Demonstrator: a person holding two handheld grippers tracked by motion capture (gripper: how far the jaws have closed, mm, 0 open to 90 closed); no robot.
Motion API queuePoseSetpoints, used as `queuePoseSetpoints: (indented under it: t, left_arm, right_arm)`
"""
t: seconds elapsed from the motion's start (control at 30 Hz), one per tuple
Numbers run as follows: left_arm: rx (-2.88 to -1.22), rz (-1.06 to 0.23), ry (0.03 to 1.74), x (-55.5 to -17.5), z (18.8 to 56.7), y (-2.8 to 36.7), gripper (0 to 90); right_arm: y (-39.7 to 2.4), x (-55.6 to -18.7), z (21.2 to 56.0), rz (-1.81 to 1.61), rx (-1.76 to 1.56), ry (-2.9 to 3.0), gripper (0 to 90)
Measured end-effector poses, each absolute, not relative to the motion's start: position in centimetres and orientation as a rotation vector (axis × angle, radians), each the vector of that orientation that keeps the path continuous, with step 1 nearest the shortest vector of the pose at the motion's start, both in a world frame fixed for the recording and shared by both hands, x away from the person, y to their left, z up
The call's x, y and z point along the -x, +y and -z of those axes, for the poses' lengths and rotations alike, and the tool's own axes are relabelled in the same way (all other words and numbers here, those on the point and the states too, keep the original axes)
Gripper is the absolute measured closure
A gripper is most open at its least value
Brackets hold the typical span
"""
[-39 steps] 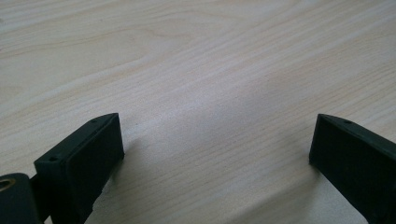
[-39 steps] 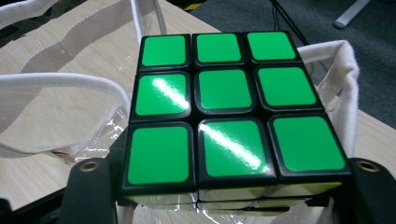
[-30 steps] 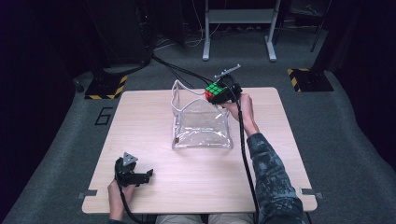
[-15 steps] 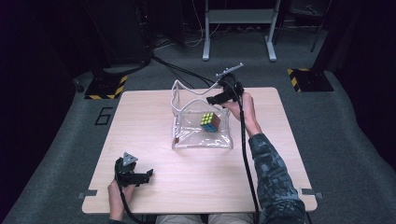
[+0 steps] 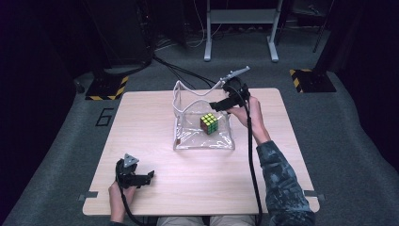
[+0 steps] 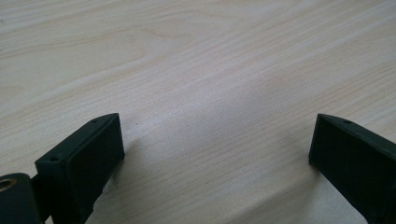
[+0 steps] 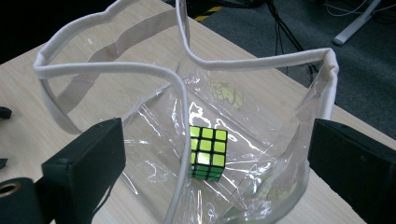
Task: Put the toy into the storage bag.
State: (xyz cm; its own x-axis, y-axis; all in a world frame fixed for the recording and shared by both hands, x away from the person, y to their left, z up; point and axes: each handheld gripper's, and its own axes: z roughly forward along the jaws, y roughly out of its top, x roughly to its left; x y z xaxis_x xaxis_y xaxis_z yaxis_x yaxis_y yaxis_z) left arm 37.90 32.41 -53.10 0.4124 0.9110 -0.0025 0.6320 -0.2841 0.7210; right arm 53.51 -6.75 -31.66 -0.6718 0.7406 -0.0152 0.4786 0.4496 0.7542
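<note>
From the high view I see the cube [image 5: 210,123] lying on the floor of the clear bag [image 5: 188,141], which stands open near the middle of the counter [image 5: 155,122]. My right tongs [image 5: 212,106] hang at the bag's rim, at about 12 o'clock from the cube, and their jaws have just been opening, nothing between them. My left tongs [image 5: 149,176] rest on the counter at roughly 7 o'clock from the bag, well apart from it.

In the left gripper view my jaws stand wide apart over bare counter [image 6: 210,84], gripping nothing.

In the right gripper view my jaws are spread wide, looking down into the clear bag [image 7: 261,116] past its white rim. The cube [image 7: 208,152] sits inside on the bottom, green-yellow face up, clear of both jaws
</note>
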Motion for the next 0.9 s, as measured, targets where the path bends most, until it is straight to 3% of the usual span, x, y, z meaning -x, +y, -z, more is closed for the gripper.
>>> queuePoseSetpoints:
  t: [0.9]
  left_arm:
    - [-2.015, -0.553, 1.308, -37.9, 53.1, 32.4, 2.9]
  right_arm:
    - [-8.3, -47.3, 33.3, -1.053, -0.952, 2.337, 1.1]
